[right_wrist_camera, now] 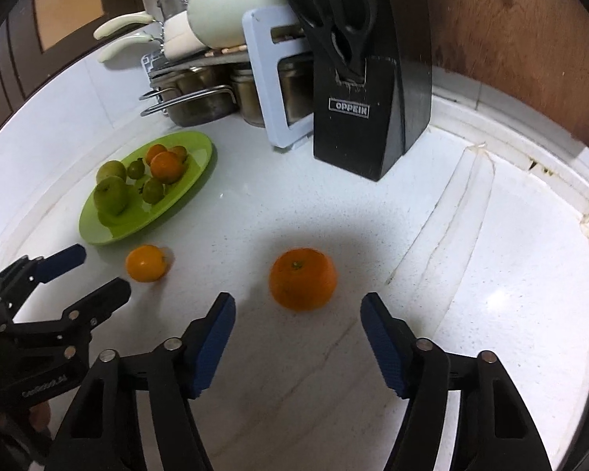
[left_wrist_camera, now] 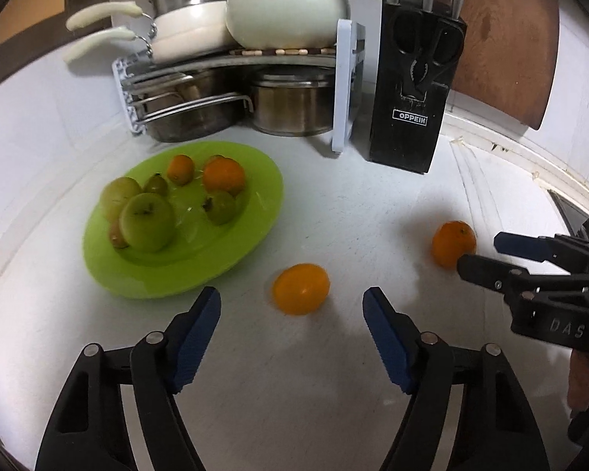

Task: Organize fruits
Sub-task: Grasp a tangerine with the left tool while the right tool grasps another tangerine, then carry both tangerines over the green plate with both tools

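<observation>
White counter (right_wrist_camera: 333, 204): green plate (left_wrist_camera: 231, 259) at ten o'clock, knife block (right_wrist_camera: 357, 125) at twelve. Left gripper (left_wrist_camera: 292, 306) and right gripper (right_wrist_camera: 297, 308) gape, each before an orange, gripping nothing.

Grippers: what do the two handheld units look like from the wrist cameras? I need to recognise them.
Left gripper and right gripper match: black plastic linkage arms with silver pivot pins, and angled fingers faced with blue textured pads. White lettering marks each black body; the exact wording is hard to read. No cables or sleeves show.

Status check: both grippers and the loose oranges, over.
Left gripper open, small orange ahead of it. Right gripper open, big orange ahead. Green plate part full. Nothing in the way.
</observation>
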`<act>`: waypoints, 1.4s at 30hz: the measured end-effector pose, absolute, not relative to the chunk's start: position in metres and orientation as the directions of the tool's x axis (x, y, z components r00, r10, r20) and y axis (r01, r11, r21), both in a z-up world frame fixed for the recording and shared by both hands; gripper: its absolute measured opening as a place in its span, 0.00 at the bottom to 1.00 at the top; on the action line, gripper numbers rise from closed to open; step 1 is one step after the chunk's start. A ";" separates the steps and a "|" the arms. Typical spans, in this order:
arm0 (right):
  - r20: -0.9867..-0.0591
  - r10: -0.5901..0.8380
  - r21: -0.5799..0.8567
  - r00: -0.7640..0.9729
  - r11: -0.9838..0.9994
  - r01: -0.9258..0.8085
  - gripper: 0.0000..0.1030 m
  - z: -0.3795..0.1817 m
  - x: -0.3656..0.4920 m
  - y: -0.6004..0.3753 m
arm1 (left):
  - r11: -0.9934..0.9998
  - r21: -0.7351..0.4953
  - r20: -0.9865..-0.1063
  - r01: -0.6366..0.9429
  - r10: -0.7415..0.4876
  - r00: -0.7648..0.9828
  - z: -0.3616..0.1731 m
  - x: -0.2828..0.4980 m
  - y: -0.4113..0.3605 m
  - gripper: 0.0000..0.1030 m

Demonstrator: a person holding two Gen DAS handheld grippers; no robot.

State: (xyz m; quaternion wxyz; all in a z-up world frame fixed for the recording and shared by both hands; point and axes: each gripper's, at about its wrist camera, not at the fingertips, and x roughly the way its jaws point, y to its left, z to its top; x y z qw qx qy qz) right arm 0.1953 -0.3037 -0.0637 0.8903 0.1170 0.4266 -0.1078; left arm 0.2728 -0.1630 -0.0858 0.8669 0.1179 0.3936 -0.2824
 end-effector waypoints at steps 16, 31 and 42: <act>-0.803 -0.065 0.134 0.593 0.949 0.286 0.48 -0.081 0.219 -0.309 | 0.808 -0.070 -0.791 0.585 -0.402 0.461 -0.106 0.294 -0.179 0.36; -0.792 -0.064 0.136 0.607 0.951 0.279 0.43 -0.077 0.215 -0.306 | 0.809 -0.089 -0.778 0.581 -0.421 0.467 -0.099 0.289 -0.175 0.36; -0.753 -0.026 0.145 0.657 0.968 0.204 0.43 -0.049 0.209 -0.286 | 0.817 -0.115 -0.748 0.565 -0.446 0.492 -0.073 0.278 -0.155 0.36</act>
